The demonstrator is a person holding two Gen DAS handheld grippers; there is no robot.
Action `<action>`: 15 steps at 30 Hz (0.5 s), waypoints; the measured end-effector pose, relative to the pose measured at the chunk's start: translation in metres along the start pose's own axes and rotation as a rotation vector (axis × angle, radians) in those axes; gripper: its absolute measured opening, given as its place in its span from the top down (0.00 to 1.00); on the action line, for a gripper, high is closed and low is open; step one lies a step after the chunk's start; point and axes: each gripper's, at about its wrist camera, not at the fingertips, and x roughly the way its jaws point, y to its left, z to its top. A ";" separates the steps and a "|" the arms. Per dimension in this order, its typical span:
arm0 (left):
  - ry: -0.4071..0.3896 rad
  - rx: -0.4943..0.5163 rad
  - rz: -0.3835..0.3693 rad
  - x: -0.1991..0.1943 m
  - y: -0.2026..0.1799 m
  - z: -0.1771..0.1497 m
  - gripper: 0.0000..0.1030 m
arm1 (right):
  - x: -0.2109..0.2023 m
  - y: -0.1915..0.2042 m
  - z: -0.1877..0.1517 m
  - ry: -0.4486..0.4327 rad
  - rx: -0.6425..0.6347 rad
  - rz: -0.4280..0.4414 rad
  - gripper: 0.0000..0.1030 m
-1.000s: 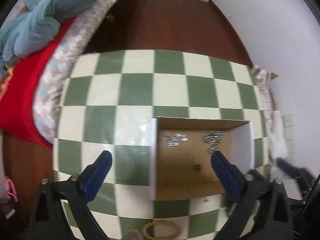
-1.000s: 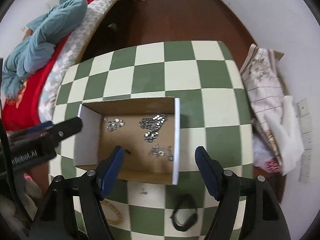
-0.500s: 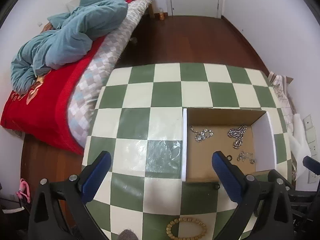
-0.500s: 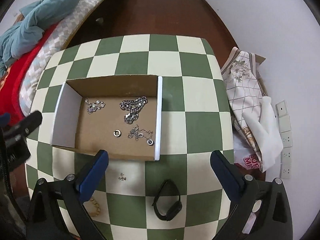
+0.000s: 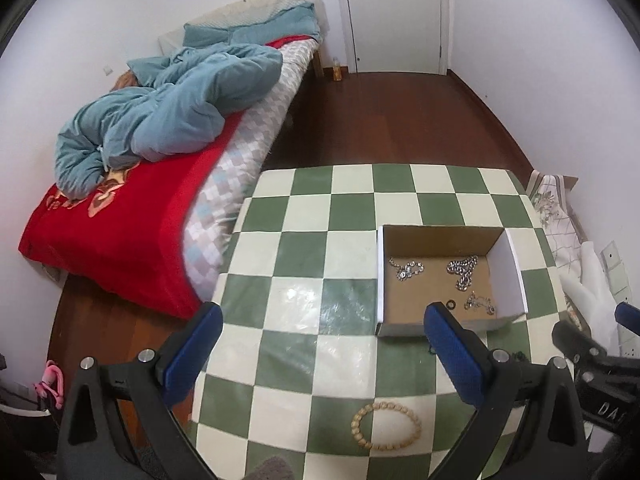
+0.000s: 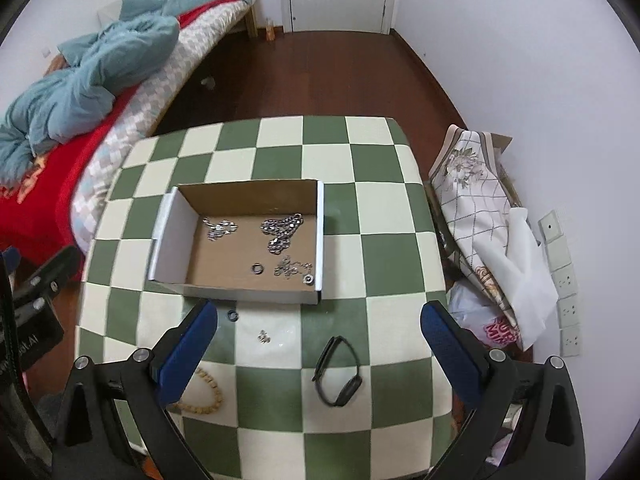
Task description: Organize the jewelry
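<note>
1. Bedroom setting, left wrist view: a green-and-cream checkered table (image 5: 360, 272) stands beside a bed with a red blanket (image 5: 120, 216) and a teal duvet (image 5: 172, 100); a white door (image 5: 396, 16) closes the far wall.
2. An open cardboard box (image 5: 508, 256) sits on the table's right part. Inside it lie a small silver chain (image 5: 406, 270) near the left wall, a heavier silver chain (image 5: 464, 270) to its right, and a dark ring (image 5: 452, 304) with a silver piece (image 5: 480, 304) toward the box's near edge.
3. A beaded bracelet (image 5: 386, 426) lies on the table, well in front of the box.
4. My left gripper (image 5: 320, 360) hangs over the table left of the box, jaws spread wide, nothing between them.
5. Right wrist view: the box (image 6: 168, 236) holds the same pieces, plus a small silver ring (image 6: 308, 279) in its near right corner.
6. In front of the box lie a dark ring (image 6: 232, 314), a tiny silver item (image 6: 263, 336), a black wristband (image 6: 338, 372) and the beaded bracelet (image 6: 208, 394).
7. My right gripper (image 6: 320, 354) hangs above these, jaws spread wide and empty.
</note>
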 end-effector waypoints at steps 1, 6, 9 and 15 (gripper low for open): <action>0.000 -0.002 0.004 -0.002 0.000 -0.003 0.01 | -0.003 -0.003 -0.004 -0.001 0.012 0.012 0.00; 0.011 0.019 0.033 0.004 -0.006 -0.025 0.01 | 0.002 -0.027 -0.027 0.010 0.101 0.049 0.05; 0.060 0.029 0.054 0.025 -0.009 -0.038 0.01 | 0.022 -0.031 -0.041 0.043 0.110 0.082 0.35; 0.147 0.073 0.142 0.075 -0.011 -0.061 0.01 | 0.083 -0.001 -0.058 0.139 0.063 0.180 0.45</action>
